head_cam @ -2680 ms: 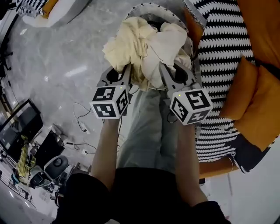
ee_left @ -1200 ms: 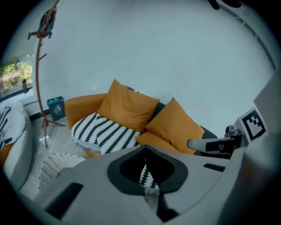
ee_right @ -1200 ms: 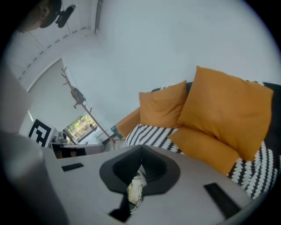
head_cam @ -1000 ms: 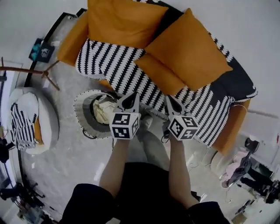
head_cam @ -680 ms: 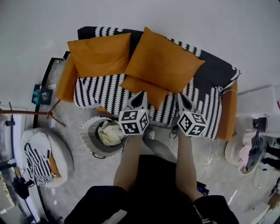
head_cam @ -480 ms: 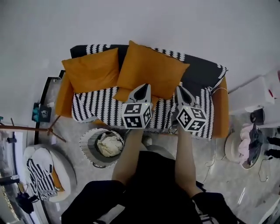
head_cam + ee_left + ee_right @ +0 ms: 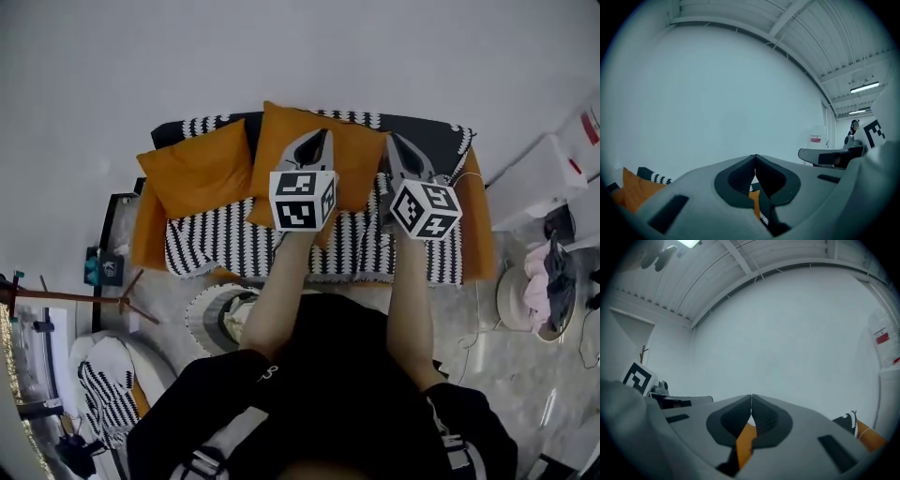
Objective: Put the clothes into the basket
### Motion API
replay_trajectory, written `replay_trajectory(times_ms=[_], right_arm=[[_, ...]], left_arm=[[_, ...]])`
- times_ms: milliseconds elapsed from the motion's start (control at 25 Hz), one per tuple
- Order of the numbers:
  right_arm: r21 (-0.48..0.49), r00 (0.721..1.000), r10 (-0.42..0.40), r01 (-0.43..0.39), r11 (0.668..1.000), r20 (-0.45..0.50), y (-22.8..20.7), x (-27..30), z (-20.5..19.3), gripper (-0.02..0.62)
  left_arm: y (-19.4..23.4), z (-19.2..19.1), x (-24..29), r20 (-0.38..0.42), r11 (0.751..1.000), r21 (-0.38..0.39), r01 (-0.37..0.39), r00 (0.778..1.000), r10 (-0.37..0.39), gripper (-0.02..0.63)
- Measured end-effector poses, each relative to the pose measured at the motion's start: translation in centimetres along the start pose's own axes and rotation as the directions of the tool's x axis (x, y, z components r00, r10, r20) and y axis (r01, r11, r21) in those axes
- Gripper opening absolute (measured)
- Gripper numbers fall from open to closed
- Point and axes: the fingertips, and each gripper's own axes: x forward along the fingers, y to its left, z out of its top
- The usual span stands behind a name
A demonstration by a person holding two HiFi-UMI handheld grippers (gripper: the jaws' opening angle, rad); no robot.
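The round grey basket (image 7: 201, 315) stands on the floor in front of the sofa, with cream clothes (image 7: 238, 326) lying inside; my left forearm hides part of it. Both grippers are held up side by side, well above the basket, against the sofa's back. My left gripper (image 7: 320, 135) is shut and empty, as the left gripper view shows: its tips (image 7: 754, 156) meet against a bare white wall. My right gripper (image 7: 392, 140) is also shut with nothing in it, its tips (image 7: 751, 396) closed together in the right gripper view.
A black-and-white striped sofa (image 7: 225, 239) carries orange cushions (image 7: 197, 169). A round striped pouf (image 7: 108, 375) sits at the lower left by a wooden stand (image 7: 75, 298). At the right are a white unit (image 7: 548, 173) and a stool with garments (image 7: 544, 291).
Both grippers left the clothes in the basket, shut, and rose together to sofa-back height. The head view swung up, so the basket slid down and left.
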Motion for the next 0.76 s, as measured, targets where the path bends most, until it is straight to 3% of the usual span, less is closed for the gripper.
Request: replay_trajectory(times_ms=[760], right_arm=[[-0.081, 1.000, 0.025, -0.026, 0.996, -0.011, 0.1, 0.5, 0.3, 0.012]], left_arm=[[0.1, -0.6, 0.4, 0.018, 0.999, -0.035, -0.001, 1.000, 0.002, 0.009]])
